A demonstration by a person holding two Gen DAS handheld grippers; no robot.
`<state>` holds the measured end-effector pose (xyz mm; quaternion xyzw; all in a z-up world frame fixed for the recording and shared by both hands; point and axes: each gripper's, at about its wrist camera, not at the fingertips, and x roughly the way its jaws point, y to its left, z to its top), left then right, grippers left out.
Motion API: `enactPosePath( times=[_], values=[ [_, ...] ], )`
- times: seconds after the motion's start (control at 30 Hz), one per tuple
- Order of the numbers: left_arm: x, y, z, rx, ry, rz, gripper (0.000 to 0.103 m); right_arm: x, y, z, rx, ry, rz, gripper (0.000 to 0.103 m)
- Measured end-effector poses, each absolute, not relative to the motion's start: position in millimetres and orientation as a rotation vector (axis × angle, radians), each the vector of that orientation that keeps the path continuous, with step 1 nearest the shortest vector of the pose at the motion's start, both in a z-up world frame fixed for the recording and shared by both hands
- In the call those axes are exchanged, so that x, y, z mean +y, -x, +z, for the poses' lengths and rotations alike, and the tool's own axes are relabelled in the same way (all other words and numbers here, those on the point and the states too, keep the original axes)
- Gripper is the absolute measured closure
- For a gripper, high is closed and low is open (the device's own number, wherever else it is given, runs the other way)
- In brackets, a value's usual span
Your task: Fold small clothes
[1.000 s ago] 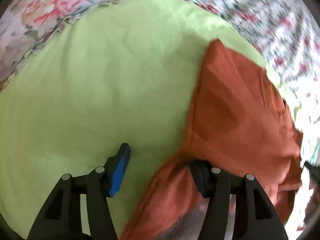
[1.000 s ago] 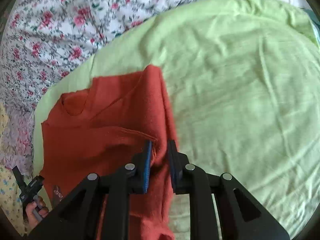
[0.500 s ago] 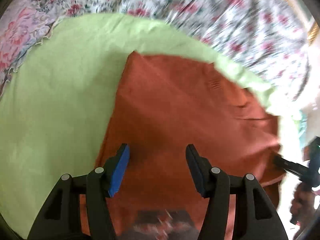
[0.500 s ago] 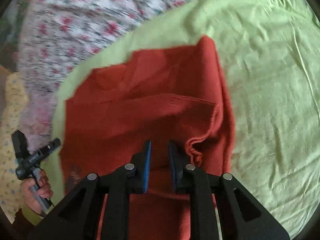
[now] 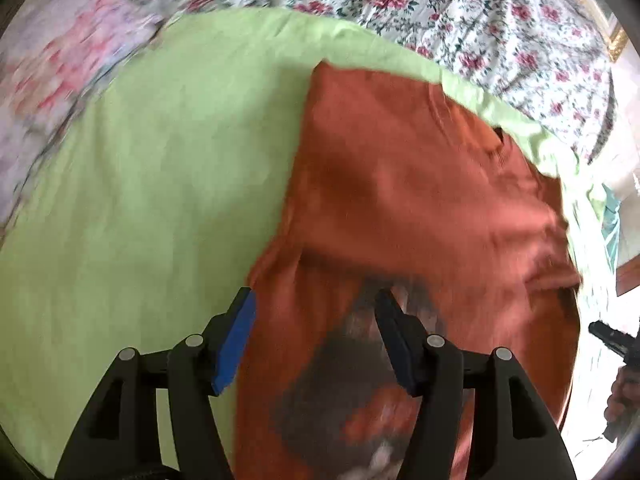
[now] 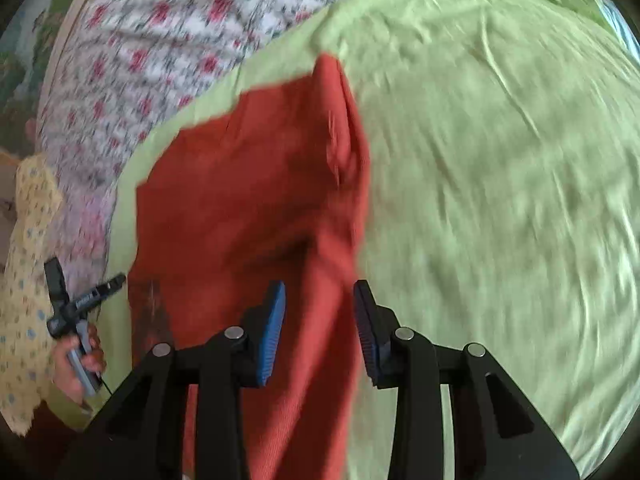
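Observation:
A rust-orange small garment (image 5: 400,184) lies partly folded on a light green cloth (image 5: 152,168); a dark printed patch shows on its near part. It also shows in the right wrist view (image 6: 256,184), with a narrow strip running down between the fingers. My left gripper (image 5: 314,332) is open and empty above the garment's near edge. My right gripper (image 6: 320,320) is open, its jaws either side of the orange strip without gripping it. Both views are motion-blurred.
The green cloth (image 6: 500,168) lies on a floral bedsheet (image 5: 460,4). The other gripper and the hand holding it show at the right edge of the left view (image 5: 616,344) and the left edge of the right view (image 6: 80,312).
My right gripper was shut on the garment's fold one second ago and has opened, letting go. The garment has been folded over. Both grippers have drawn back; the left stayed open.

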<state>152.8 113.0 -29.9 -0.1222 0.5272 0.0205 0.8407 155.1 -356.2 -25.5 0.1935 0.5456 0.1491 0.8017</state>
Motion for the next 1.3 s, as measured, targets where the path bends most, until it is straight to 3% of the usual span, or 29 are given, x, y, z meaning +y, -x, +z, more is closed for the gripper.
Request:
enactPosePath(
  times=[0.43,0.63,0.73,0.83,0.9,0.93,0.97,1.03,1.17,1.3],
  values=[
    [108.1,38.5,-60.5,1.279,0.349,-0.034,0.035,-330.1,-8.6,-65.4,1.306,-0.424,0.329,0.066],
    [92.5,76.7,-84.8,1.291,0.338,-0.028,0.034,-323.6,5.8,-67.4,1.271,-0.445,0.298,0.066],
    [91.0,71.3,-87.5,1.294,0.373,-0.023,0.027,-326.8,7.8,-70.9,1.256,-0.489,0.294,0.066],
    [92.7,58.2,-88.0,1.288,0.393,-0.037,0.027,-323.6,5.6,-74.6,1.249,-0.515,0.305,0.067],
    [92.7,52.4,-87.3,1.284,0.370,-0.037,0.038,-317.1,3.9,-76.4,1.252,-0.483,0.299,0.084],
    [92.4,48.8,-86.0,1.283,0.331,-0.023,0.054,-315.7,2.9,-77.0,1.258,-0.460,0.287,0.095],
    [91.7,46.3,-84.4,1.287,0.280,-0.015,0.072,-316.2,2.7,-77.1,1.263,-0.453,0.283,0.095],
    [93.5,45.5,-78.7,1.285,0.250,-0.043,0.097,-317.3,4.8,-70.5,1.256,-0.452,0.289,0.096],
    [100.3,52.3,-66.1,1.256,0.250,-0.099,0.098,-363.0,27.8,-44.9,1.196,-0.511,0.264,0.098],
    [99.4,54.0,-77.9,1.288,0.247,-0.111,0.097,-414.8,47.9,-66.6,1.213,-0.591,0.186,0.098]
  ],
)
